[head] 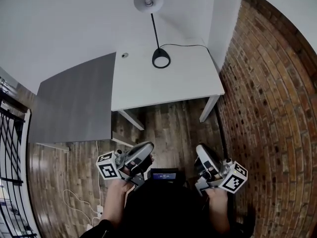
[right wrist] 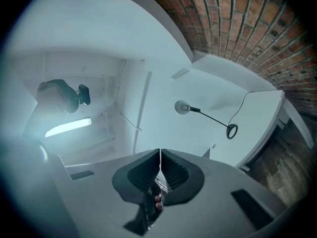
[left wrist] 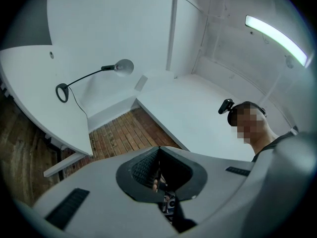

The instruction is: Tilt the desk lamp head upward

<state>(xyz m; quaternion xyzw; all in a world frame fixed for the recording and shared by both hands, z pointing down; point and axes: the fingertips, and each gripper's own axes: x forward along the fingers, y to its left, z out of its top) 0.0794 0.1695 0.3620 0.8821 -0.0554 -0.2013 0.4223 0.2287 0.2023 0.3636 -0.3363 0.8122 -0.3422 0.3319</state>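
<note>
The desk lamp stands at the back of the white desk (head: pixel 163 83), with its black ring base (head: pixel 161 58), a thin black stem and a round grey head (head: pixel 148 0) that faces down. Both grippers are held low near the person's body, well short of the desk and apart from the lamp. My left gripper (head: pixel 147 146) is shut with nothing in it, and so is my right gripper (head: pixel 200 148). In the left gripper view the lamp head (left wrist: pixel 124 66) is far beyond the shut jaws (left wrist: pixel 158 148). The right gripper view shows the lamp head (right wrist: pixel 182 106) above the touching jaws (right wrist: pixel 160 150).
A grey desk top (head: pixel 74 103) adjoins the white desk on the left. A brick wall (head: pixel 267 108) runs along the right. The lamp's black cord (head: pixel 183 45) trails to the desk's right rear. White cables (head: pixel 74 197) lie on the wooden floor; a black railing (head: pixel 10 148) is far left.
</note>
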